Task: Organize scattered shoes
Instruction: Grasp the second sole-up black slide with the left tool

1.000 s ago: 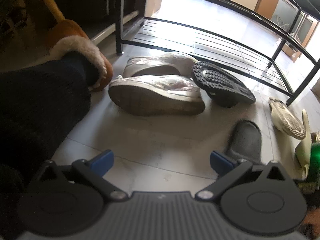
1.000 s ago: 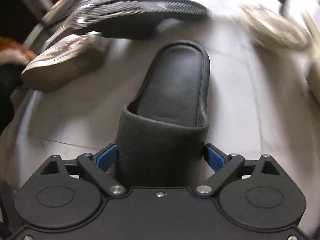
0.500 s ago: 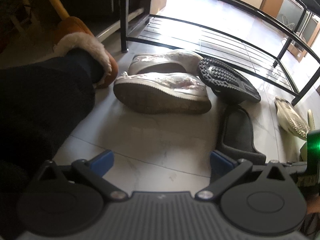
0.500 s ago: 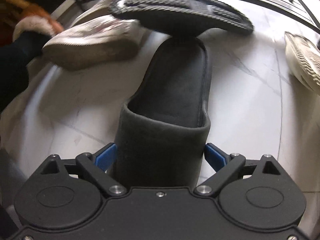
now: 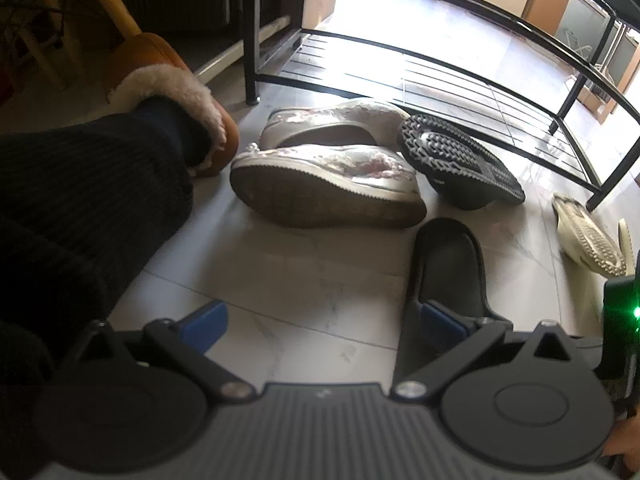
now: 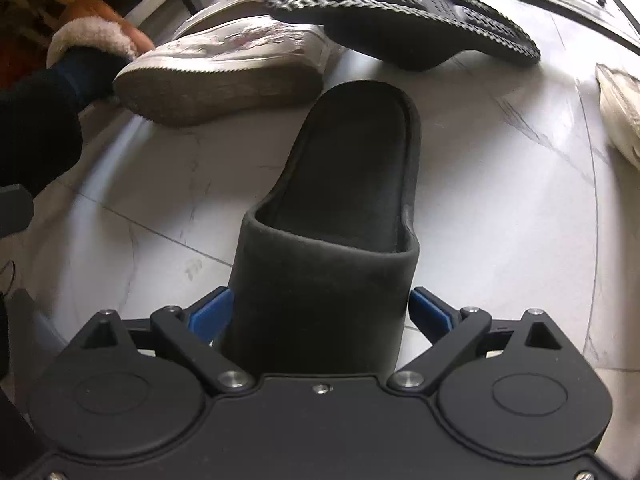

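My right gripper (image 6: 322, 312) is shut on the toe band of a black slipper (image 6: 348, 184), whose heel points away toward the other shoes. The same slipper shows in the left wrist view (image 5: 448, 264), low on the floor just right of my left gripper (image 5: 320, 320), which is open and empty. Its overturned black mate (image 5: 460, 160) lies sole up beyond it (image 6: 400, 12). Two white and pink sneakers (image 5: 328, 184) lie on their sides to the left (image 6: 224, 76). A cream shoe (image 5: 588, 236) lies sole up at the right (image 6: 620, 112).
A black metal shoe rack (image 5: 440, 76) with a slatted lower shelf stands behind the shoes. A person's dark-trousered leg (image 5: 80, 200) in a brown fur-lined slipper (image 5: 168, 80) fills the left side. The floor is pale marble tile (image 5: 300, 280).
The right gripper has carried the black slipper forward and left, close to the sneakers and the overturned mate. The left gripper has stayed open and nearly still.
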`<state>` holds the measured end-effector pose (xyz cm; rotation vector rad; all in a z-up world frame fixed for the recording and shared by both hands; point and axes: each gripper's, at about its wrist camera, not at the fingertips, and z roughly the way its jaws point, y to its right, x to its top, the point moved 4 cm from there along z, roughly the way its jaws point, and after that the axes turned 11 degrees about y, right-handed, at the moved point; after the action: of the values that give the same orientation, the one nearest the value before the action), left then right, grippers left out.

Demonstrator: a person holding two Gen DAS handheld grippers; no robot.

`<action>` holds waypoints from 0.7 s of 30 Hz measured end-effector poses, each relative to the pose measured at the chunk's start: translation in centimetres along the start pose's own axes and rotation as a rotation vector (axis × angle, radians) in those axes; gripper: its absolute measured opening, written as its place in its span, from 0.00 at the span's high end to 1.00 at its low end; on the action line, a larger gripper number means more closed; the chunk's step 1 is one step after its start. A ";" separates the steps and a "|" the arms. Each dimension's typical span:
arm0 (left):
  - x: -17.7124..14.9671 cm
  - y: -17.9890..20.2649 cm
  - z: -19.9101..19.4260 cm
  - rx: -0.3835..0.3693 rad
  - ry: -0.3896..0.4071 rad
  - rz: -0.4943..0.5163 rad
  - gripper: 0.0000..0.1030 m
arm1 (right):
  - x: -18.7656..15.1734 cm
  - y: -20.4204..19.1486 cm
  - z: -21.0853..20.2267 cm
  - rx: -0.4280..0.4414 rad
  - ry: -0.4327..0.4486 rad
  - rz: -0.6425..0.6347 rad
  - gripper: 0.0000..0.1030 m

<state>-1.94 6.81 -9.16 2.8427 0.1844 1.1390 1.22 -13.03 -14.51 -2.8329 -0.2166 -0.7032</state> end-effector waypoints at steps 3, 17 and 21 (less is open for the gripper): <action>0.0 0.1 0.0 0.003 0.008 0.018 0.01 | 0.1 0.7 -1.8 0.047 0.042 0.029 0.00; 0.8 4.7 1.8 -0.043 0.020 0.026 0.01 | -5.2 12.9 -12.2 -0.088 0.443 0.395 0.00; 2.5 8.3 3.9 -0.110 0.063 -0.047 0.01 | -6.8 16.4 -13.0 -0.047 0.533 0.594 0.00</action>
<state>3.24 -1.15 -9.38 2.6948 0.1844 1.1913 -7.35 -32.59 -9.34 -2.4167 0.6940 -1.2555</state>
